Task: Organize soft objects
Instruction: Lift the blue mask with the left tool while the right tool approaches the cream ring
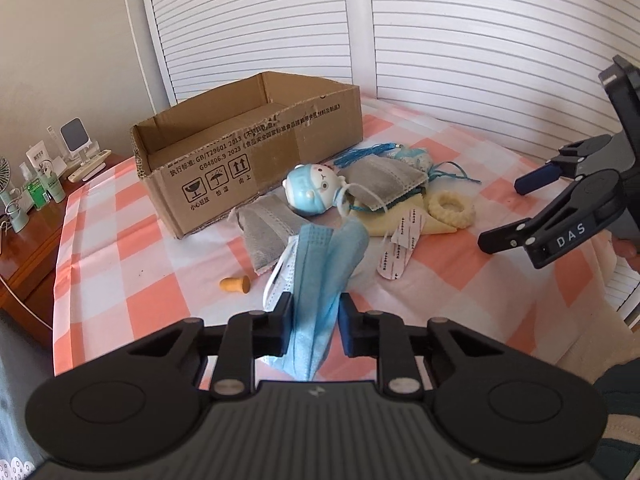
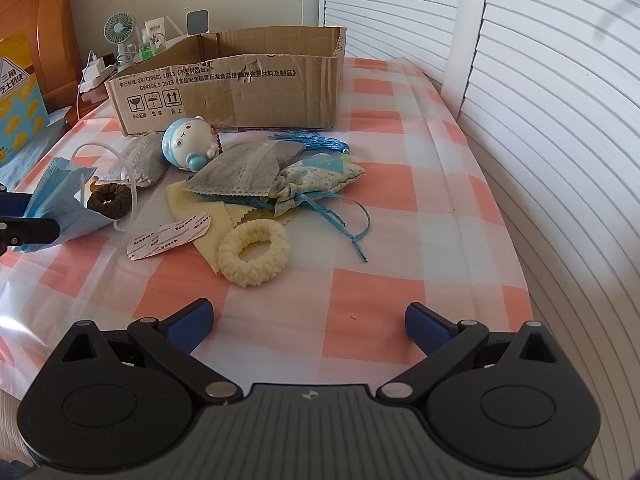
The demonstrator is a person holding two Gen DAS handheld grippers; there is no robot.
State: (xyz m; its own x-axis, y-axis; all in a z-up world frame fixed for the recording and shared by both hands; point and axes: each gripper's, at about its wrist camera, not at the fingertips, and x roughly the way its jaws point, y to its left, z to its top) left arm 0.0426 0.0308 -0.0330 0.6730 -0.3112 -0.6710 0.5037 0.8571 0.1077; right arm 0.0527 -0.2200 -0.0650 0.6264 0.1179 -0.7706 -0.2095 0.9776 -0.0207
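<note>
While pinched on a blue face mask (image 1: 320, 280), left hand-held gripper (image 1: 313, 320) pressed together on the crumpled fabric, mask raised off the checked tabletop (image 1: 460, 300), white ear loops dangling at its left. Far left: wooden side table (image 1: 24, 240) crowded with bottles and a small fan (image 2: 119, 28). Next along, open cardboard box (image 1: 256, 152) standing at the back of the cloth. Just in front of the box, a grey pouch (image 1: 268, 232) lying flat, an orange earplug (image 1: 236, 283) near it on a white square. Behind the mask, seen from the right wrist: dark brown hair tie (image 2: 106, 202). Middle of the pile: blue-and-white toy figure (image 1: 314, 194) touching a second grey pouch (image 1: 384, 184), which overlaps a yellow cloth (image 2: 188, 204). Two pink-and-white plaster strips (image 1: 400, 248) lying on the yellow cloth's near edge. Cream scrunchie (image 2: 254, 252) resting on that cloth's corner. Behind, a patterned drawstring sachet (image 2: 320, 178) with blue cord and tassel (image 2: 316, 142). Right hand-held gripper (image 2: 308, 324) spread wide, nothing between the blue pads (image 2: 192, 322), hovering over bare cloth near the scrunchie.
</note>
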